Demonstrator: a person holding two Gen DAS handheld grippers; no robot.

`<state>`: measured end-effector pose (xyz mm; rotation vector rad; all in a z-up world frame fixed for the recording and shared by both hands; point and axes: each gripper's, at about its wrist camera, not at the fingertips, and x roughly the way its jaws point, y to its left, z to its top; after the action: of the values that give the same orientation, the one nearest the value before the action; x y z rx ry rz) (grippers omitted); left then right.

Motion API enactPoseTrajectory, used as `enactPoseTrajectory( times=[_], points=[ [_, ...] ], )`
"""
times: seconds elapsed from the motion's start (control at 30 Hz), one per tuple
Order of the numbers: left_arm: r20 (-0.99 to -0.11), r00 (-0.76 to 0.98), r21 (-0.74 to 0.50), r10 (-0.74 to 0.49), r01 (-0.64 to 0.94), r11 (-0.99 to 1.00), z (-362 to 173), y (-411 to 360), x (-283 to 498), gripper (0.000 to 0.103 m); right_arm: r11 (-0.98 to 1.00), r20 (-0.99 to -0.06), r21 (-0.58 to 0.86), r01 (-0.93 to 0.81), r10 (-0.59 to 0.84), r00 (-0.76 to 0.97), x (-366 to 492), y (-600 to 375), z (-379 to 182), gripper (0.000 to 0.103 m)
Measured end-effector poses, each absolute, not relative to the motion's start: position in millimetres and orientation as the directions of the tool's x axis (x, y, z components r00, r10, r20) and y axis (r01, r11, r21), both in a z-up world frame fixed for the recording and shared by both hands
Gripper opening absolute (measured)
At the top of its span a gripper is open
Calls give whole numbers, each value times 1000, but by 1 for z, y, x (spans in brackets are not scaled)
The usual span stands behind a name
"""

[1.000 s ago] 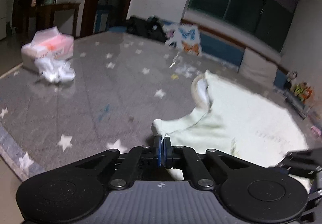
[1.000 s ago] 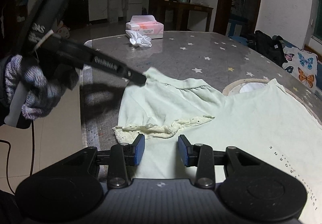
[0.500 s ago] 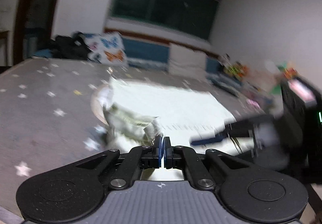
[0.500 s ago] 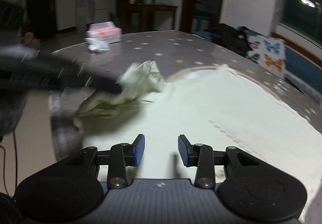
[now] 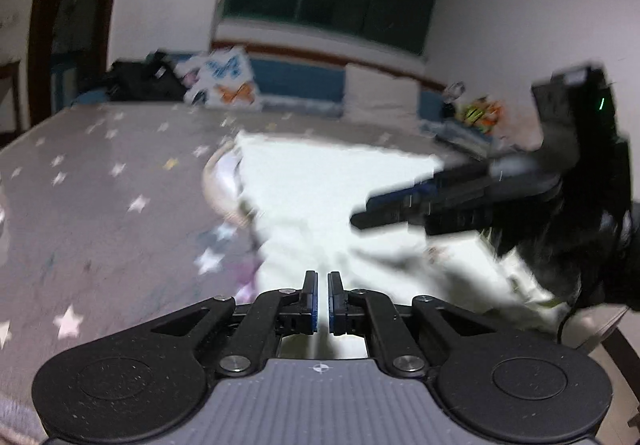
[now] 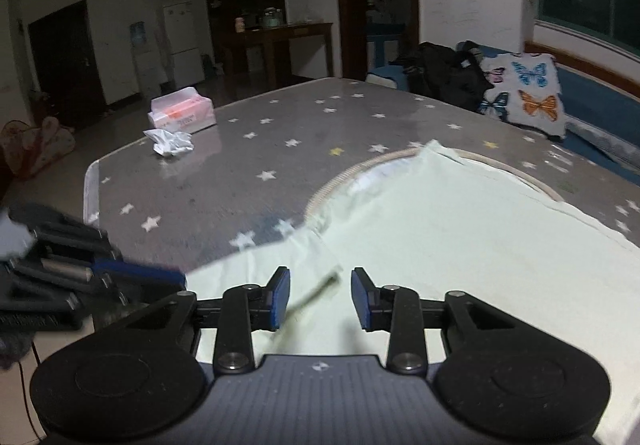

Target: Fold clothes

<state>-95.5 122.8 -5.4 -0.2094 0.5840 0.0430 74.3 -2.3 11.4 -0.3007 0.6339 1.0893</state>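
A pale green T-shirt [image 6: 460,245] lies spread on the grey star-patterned table [image 6: 240,173], its near sleeve folded in over the body. In the right wrist view my right gripper [image 6: 319,299] hovers open just above the folded sleeve edge, holding nothing. My left gripper [image 5: 323,301] has its fingers a narrow gap apart over the shirt [image 5: 328,181], with no cloth between them. Each gripper shows in the other's view: the right gripper [image 5: 400,205] at the right, the left gripper [image 6: 120,273] at the lower left. The left wrist view is motion-blurred.
A tissue box [image 6: 182,116] and a crumpled tissue [image 6: 172,141] sit at the table's far left corner. A tan ring [image 6: 348,173] lies partly under the shirt's collar end. A butterfly cushion [image 6: 524,93] and a dark bag [image 6: 444,73] lie beyond the far edge.
My left gripper swung the sleeve it held across onto the shirt's body, then its fingers parted and let go. The right gripper stayed open and shifted along the shirt.
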Motion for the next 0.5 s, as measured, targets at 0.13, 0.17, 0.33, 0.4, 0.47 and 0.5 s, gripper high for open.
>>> enactPoseTrajectory(
  times=[0.13,0.17,0.33,0.4,0.47,0.5],
  points=[
    [-587,809,-179,-6,-123,976,-20,129,-105,5,422,-623,78,-903,728,286,80,28,5,23],
    [-585,811,-187,-8,-126,974,-21,130,-106,5,416,-628,79,-906,726,278,83,36,3,23],
    [-580,814,-207,-6,-140,968,-21,131,-112,5,405,-648,88,-910,717,257,95,64,-8,23],
    [-579,815,-210,-6,-141,967,-20,130,-114,5,408,-652,92,-909,714,254,99,68,-11,23],
    [-578,816,-212,-7,-142,967,-20,130,-117,5,407,-655,105,-907,714,245,102,71,-13,24],
    [-578,816,-214,-8,-141,967,-20,130,-117,5,407,-657,111,-907,715,240,104,72,-14,24]
  ],
)
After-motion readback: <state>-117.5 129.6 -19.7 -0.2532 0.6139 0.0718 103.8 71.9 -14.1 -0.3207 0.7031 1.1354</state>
